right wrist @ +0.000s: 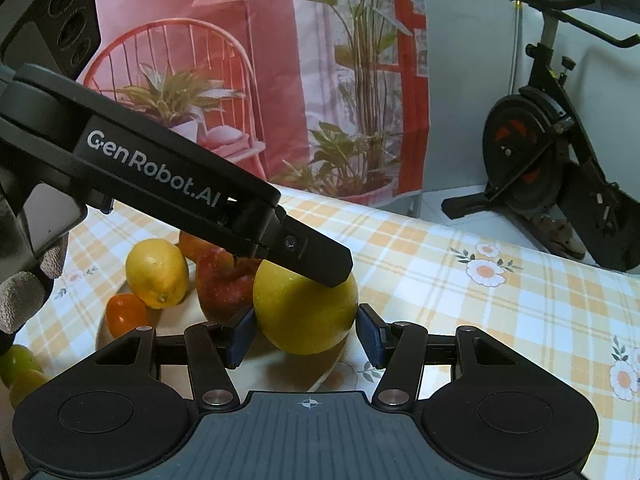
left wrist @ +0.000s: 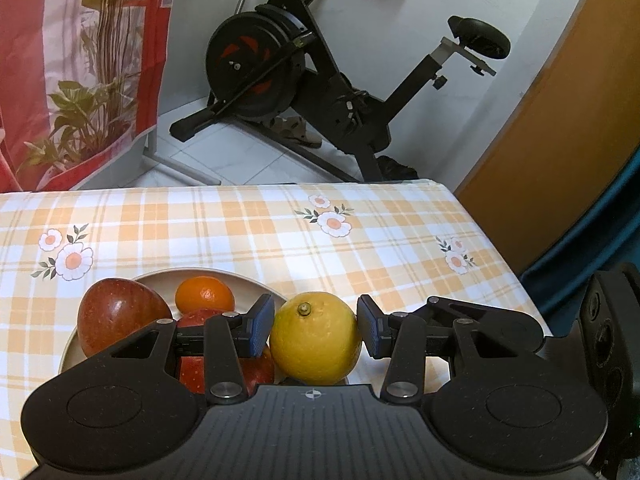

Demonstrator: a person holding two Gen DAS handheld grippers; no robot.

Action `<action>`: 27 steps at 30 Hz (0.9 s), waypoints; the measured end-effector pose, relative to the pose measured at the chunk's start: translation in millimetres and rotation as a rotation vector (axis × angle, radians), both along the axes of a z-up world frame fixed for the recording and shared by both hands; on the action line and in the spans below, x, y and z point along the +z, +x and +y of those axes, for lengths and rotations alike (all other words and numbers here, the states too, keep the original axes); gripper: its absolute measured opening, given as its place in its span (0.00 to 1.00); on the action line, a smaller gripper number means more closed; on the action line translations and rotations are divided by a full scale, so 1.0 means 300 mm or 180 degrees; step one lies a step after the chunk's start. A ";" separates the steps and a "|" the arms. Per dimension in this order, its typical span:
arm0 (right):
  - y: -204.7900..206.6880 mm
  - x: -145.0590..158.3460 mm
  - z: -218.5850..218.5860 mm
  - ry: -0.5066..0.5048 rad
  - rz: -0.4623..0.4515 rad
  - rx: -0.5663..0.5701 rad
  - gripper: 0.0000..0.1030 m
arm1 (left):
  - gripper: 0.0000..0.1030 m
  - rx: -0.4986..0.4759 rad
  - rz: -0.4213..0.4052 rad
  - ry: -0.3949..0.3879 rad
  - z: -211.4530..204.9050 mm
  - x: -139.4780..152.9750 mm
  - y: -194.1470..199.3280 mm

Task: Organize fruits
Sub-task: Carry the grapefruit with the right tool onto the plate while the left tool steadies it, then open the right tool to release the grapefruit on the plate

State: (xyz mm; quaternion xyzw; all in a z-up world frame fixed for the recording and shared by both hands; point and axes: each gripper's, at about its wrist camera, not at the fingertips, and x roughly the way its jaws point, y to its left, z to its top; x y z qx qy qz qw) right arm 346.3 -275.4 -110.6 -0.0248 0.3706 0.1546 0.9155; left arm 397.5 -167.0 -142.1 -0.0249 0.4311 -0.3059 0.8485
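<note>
A large yellow lemon [left wrist: 315, 339] sits between the pads of my left gripper [left wrist: 316, 330], which touch it on both sides at the right rim of a cream plate [left wrist: 240, 280]. The plate holds red apples [left wrist: 116, 314] and a small orange [left wrist: 205, 294]. In the right wrist view the same lemon [right wrist: 306, 314] lies between the pads of my right gripper [right wrist: 306, 334], with the left gripper's finger [right wrist: 316, 256] pressed on its top. A second lemon [right wrist: 157, 274], an apple [right wrist: 224, 284] and a small orange [right wrist: 126, 315] lie on the plate [right wrist: 328, 368].
The table has an orange checked cloth with flowers [left wrist: 360, 240]. Green and yellow fruits [right wrist: 18, 368] lie at the left edge in the right wrist view. An exercise bike [left wrist: 304, 76] and a printed curtain [left wrist: 80, 72] stand beyond the table's far edge.
</note>
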 end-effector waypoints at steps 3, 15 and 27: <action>0.004 -0.005 0.004 -0.0044 0.0020 0.0002 0.49 | 0.47 0.0012 0.0010 0.0004 0.000 -0.004 0.000; -0.010 0.017 0.017 -0.0152 -0.0063 -0.0045 0.60 | 0.47 0.0165 -0.0075 0.0032 0.046 0.032 -0.016; -0.090 0.022 0.061 -0.0257 -0.0006 -0.0073 0.61 | 0.47 0.0304 -0.0194 0.0046 0.127 0.075 -0.097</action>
